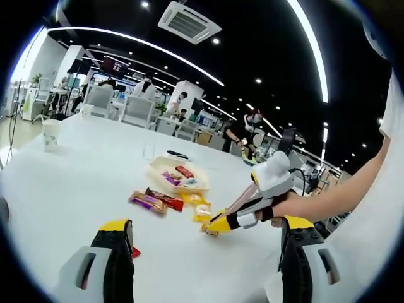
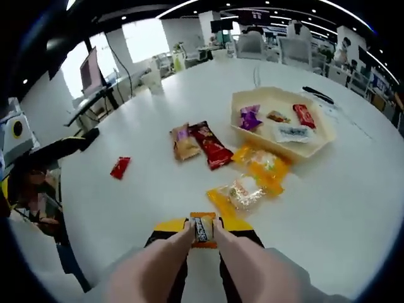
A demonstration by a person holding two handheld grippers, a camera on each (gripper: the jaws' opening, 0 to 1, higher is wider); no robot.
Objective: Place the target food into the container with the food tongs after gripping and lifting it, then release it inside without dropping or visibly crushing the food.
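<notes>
White worktop (image 2: pixel 353 208) carries everything, with snack packets scattered across its middle. A shallow cream container (image 2: pixel 322 140) sits farther out and holds a purple packet (image 2: pixel 250 117), a red one (image 2: pixel 303 115), a pale blue-white one (image 2: pixel 293 132) and a small brownish piece (image 2: pixel 277 116). Just before the container lie two yellow packets (image 2: pixel 261 163), one nearer the right claw than the other. Left of these rest a dark red packet (image 2: pixel 211 144) and a tan one (image 2: pixel 184 142), side by side. A small red packet (image 2: pixel 120 167) lies well apart to the left. The right claw (image 2: pixel 202 231) is clenched on a small orange snack packet (image 2: pixel 202 228), pinched between its tips just above the worktop, near the yellow packets. The left claw (image 1: pixel 208 237) is spread wide, grasping nothing.
</notes>
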